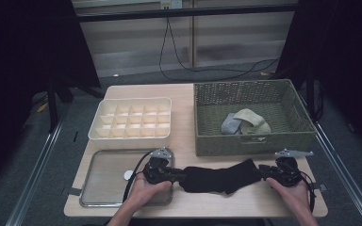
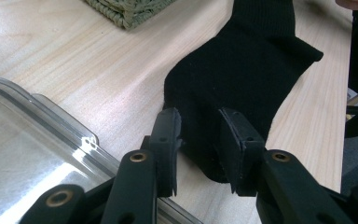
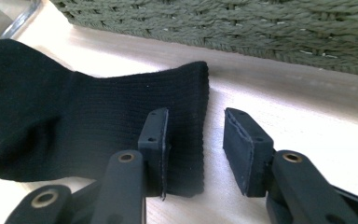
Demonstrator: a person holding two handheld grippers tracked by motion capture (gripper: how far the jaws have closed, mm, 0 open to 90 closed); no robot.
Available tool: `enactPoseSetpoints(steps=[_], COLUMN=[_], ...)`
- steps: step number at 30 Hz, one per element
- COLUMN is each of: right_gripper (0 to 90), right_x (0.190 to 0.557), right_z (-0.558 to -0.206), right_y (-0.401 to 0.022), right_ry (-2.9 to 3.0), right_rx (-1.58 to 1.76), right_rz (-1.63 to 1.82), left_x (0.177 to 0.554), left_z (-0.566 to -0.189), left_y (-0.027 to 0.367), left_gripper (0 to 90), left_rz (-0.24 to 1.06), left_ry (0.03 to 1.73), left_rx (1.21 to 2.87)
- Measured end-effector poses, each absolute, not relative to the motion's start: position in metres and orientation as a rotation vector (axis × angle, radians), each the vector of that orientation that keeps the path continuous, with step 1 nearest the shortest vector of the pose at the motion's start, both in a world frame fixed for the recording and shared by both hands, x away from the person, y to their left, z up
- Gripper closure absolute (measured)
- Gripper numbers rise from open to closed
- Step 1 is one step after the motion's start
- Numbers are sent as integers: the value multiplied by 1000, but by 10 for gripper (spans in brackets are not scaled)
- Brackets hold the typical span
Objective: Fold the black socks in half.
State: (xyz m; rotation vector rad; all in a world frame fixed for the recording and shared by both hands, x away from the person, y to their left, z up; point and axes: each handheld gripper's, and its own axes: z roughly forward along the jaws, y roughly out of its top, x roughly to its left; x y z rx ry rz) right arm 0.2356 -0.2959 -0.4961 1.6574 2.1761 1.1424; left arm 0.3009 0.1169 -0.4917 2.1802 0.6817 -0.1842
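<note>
The black sock (image 1: 219, 177) lies flat on the surface (image 1: 184, 117), stretched between both grippers. Left gripper (image 2: 200, 135) fingers released around its toe; right gripper (image 3: 193, 135) fingers released at its cuff.

This looks like a lab or recording room rather than a home. A small pale wooden table (image 1: 188, 94) stands on grey carpet, hemmed in by dark curtains at both sides and metal rails along the floor. Beyond the table's far edge, black cables (image 1: 179, 61) hang down a plain panelled wall from a socket.
</note>
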Motion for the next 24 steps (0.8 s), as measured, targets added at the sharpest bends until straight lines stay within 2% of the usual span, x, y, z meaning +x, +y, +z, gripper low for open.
enactPoseSetpoints(steps=[4,9,15,20,24], right_gripper=[596,690,734,793,804], right_x=[236,234,233,234,233], right_z=[-498,-498,-498,-498,-499], right_y=[-292,-287,-284,-285,-287], right_ry=[2207,2234,2244,2245,2222], right_rx=[1644,1594,1571,1596,1644], right_rz=[1119,1085,1063,1075,1105], left_x=[300,299,300,300,301], left_z=[-492,-493,-492,-490,-490], left_y=[116,117,122,125,127], left_gripper=[662,604,503,493,496], left_rz=[-182,-176,-167,-152,-149], left_ry=[673,692,731,736,747], left_rx=[2193,2187,2172,2160,2156])
